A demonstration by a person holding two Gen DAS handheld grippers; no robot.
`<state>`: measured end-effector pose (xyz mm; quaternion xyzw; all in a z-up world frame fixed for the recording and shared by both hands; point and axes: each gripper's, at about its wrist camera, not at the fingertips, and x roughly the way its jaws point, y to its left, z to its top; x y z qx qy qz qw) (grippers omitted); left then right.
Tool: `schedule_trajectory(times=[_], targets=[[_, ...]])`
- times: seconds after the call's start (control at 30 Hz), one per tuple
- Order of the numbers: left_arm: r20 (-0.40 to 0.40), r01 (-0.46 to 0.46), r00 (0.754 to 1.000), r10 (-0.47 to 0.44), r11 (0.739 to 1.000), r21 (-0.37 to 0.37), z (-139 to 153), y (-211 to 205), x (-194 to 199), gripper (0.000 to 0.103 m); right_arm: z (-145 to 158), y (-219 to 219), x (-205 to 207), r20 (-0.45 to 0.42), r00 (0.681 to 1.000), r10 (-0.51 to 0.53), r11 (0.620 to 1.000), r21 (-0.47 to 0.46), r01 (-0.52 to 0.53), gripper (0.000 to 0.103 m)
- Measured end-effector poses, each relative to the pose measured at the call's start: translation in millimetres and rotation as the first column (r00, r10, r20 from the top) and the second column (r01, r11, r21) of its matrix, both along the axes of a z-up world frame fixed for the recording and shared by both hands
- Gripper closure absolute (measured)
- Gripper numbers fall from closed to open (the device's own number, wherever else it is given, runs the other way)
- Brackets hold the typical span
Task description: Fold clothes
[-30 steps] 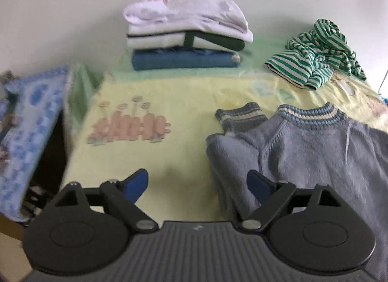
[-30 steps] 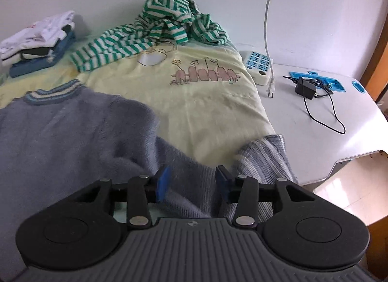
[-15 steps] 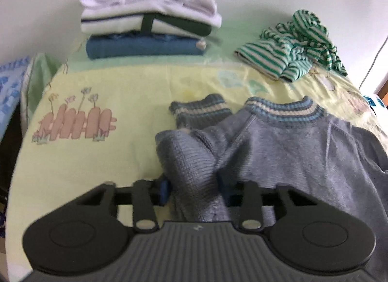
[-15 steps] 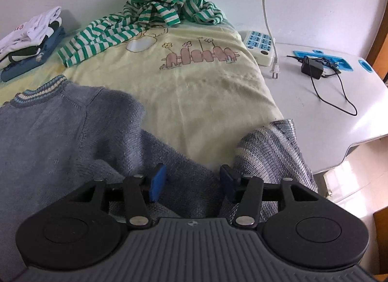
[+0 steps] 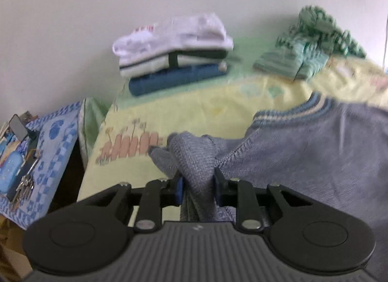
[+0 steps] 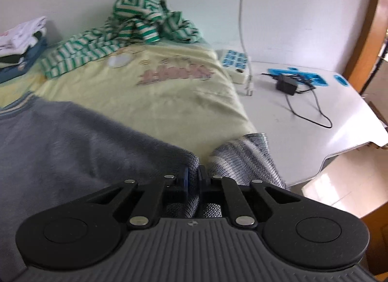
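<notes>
Since a second ago both my claws have closed on the grey sweater (image 5: 315, 151), which lies spread on the yellow blanket (image 5: 194, 112). To fold cleanly I should lift both grips level together. My left claw (image 5: 197, 185) pinches a bunched sleeve; my right claw (image 6: 192, 180) is clamped tight on a thin edge.

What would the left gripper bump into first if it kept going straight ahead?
The left gripper already pinches the grey sweater's bunched sleeve. Straight ahead it would probably meet the yellow blanket first, and beyond that the stack of folded clothes, though depth is hard to judge.
</notes>
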<state>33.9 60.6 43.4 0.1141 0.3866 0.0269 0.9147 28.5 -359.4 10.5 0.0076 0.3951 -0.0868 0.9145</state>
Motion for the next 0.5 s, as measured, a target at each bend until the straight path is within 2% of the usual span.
schedule_trajectory(times=[0.13, 0.2, 0.23, 0.3, 0.37, 0.5], targets=[[-0.022, -0.003, 1.0, 0.003, 1.0, 0.007, -8.6, 1.6, 2.1, 0.065, -3.7, -4.3, 3.7, 0.035, 0.999, -0.041, 0.999, 0.019, 0.04, 0.093], [-0.024, 0.009, 1.0, -0.009, 1.0, 0.002, -7.0, 3.6, -0.5, 0.059, 2.5, -8.3, 1.0, 0.026, 0.999, -0.024, 0.998, 0.053, 0.023, 0.083], [-0.023, 0.012, 1.0, -0.012, 1.0, -0.009, -5.1, 6.2, -3.8, 0.057, 10.5, -16.3, -8.4, 0.06, 0.997, -0.046, 0.996, 0.077, 0.041, 0.082], [-0.014, 0.011, 1.0, -0.011, 0.999, -0.043, 0.2, 16.0, -13.4, 0.051, 23.0, -34.5, -24.5, 0.106, 0.988, -0.113, 0.989, 0.104, 0.102, 0.063], [-0.008, -0.001, 1.0, 0.0, 0.997, -0.074, 4.2, 26.2, -21.2, 0.044, 26.9, -54.1, -31.6, 0.106, 0.979, -0.177, 0.979, 0.125, 0.163, 0.052], [-0.026, -0.033, 0.999, 0.03, 0.993, -0.113, 6.4, 40.2, -26.7, 0.044, 13.2, -77.2, -24.1, 0.053, 0.972, -0.227, 0.952, 0.224, 0.21, 0.052]])
